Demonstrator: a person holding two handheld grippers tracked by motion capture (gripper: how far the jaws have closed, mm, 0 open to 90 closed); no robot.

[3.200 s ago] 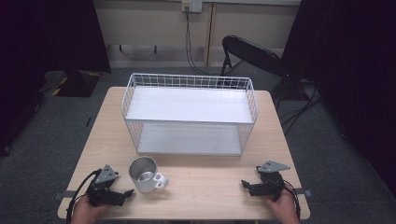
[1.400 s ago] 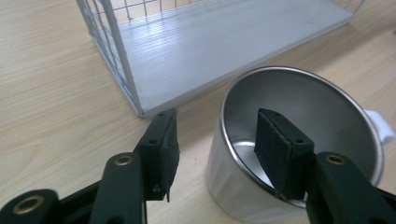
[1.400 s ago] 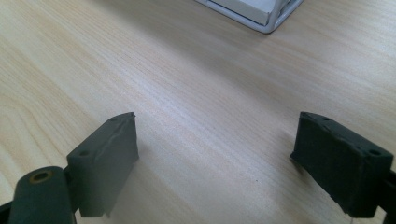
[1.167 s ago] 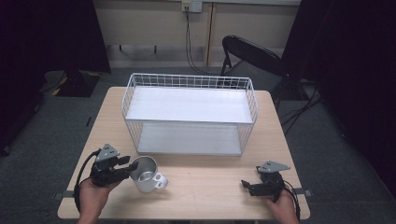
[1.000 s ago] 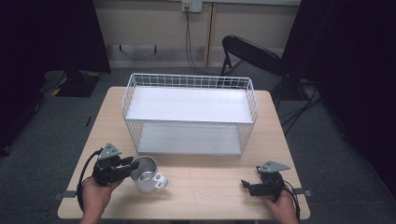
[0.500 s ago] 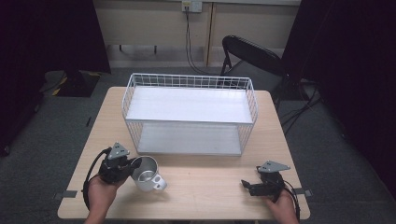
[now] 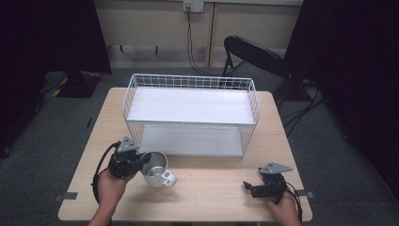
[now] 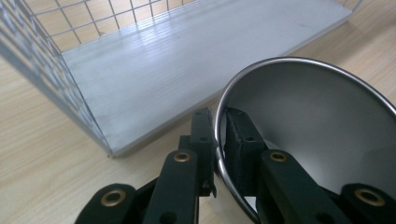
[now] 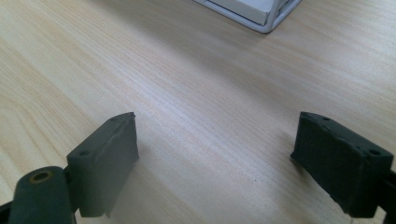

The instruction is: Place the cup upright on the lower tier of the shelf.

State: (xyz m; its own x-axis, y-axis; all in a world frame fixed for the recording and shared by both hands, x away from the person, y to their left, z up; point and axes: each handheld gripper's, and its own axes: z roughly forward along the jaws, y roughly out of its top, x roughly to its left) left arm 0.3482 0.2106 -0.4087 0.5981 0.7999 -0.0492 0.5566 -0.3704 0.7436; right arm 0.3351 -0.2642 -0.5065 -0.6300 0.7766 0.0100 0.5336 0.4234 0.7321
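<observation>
Left gripper (image 7: pixel 141 160) clenched on the rim of the steel mug (image 7: pixel 156 168), one jaw inside the wall, one outside, jaws having just closed onto it. Mug tipped, mouth toward far left, handle toward near right, at the near left of the worktop (image 7: pixel 211 193), just in front of the wire rack (image 7: pixel 190 115); lower shelf opening straight beyond. Right gripper (image 7: pixel 249 187) released, resting well apart at near right. Whether the mug's base touches the worktop: hard to make out.
</observation>
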